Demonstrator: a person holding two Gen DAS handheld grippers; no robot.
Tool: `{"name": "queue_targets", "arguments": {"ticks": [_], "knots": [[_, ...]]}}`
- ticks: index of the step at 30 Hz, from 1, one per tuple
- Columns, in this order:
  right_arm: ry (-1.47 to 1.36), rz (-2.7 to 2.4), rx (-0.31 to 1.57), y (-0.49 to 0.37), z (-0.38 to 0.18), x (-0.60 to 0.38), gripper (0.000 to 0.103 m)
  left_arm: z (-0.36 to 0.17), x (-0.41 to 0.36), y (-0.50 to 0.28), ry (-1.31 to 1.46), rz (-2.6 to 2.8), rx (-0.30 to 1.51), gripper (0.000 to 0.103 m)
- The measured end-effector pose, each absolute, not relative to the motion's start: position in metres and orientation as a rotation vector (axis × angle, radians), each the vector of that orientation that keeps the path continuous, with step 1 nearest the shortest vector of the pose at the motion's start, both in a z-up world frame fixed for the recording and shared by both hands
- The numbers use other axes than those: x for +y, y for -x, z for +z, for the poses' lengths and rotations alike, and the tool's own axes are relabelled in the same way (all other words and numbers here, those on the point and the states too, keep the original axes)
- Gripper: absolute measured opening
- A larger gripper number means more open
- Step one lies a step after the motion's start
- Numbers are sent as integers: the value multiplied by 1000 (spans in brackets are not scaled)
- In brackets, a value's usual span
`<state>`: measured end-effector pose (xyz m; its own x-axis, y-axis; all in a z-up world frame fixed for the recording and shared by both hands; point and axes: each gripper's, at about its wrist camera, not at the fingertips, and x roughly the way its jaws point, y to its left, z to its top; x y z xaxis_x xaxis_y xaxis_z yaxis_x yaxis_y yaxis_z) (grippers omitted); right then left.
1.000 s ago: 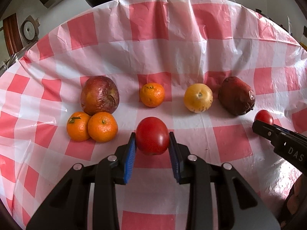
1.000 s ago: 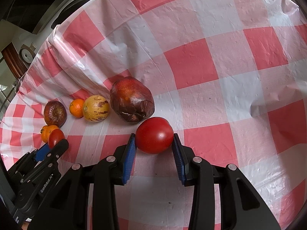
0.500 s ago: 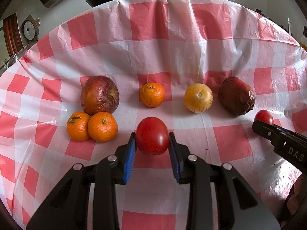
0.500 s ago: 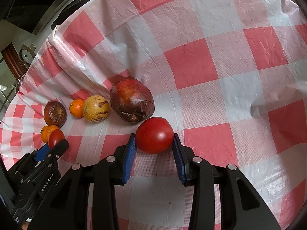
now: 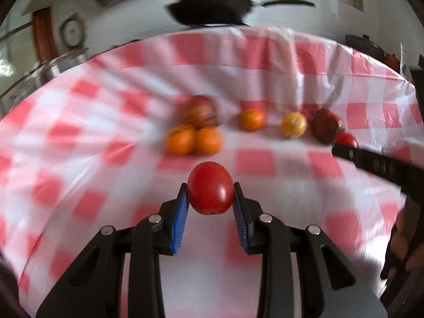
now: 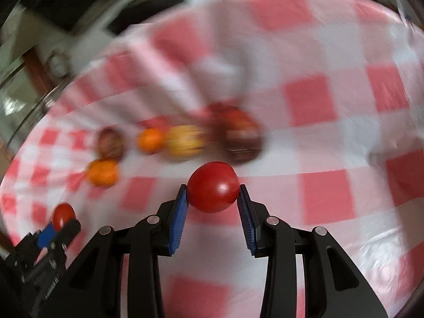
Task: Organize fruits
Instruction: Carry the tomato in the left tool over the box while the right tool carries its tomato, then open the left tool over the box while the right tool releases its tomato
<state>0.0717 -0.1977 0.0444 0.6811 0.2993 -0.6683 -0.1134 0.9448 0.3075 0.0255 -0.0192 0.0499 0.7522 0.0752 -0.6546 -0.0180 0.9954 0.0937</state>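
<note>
Claws (image 5: 211,202) (image 6: 214,202) tilted downward, each clamping tomato (image 5: 211,187) (image 6: 213,186).

A red-and-white checked plastic cloth (image 5: 265,61) drapes the desk. Beyond its far edge a black frying pan (image 5: 212,10) sits against a pale wall (image 5: 304,18); a round dial (image 5: 71,30) hangs left, beside brown wood.
</note>
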Motion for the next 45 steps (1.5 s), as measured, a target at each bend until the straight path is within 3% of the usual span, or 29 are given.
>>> {"name": "queue_targets", "arguments": {"ticks": [17,23,32,40,45], "knots": [[102,891,806,208,71,85,38,54,259,283,145,428,726,33],[288,1044,821,270,57,152,38,25,328,343,229,536,780,33],[575,1216,993,332,-28,230,38,-54,381,368,322,609,955,33],[739,1124,1231,325,-109,255,38,-116,391,361,325,621,1135,33],[889,1140,1201,347,-120,269,38,-138,396,356,318,630,1208,34]]}}
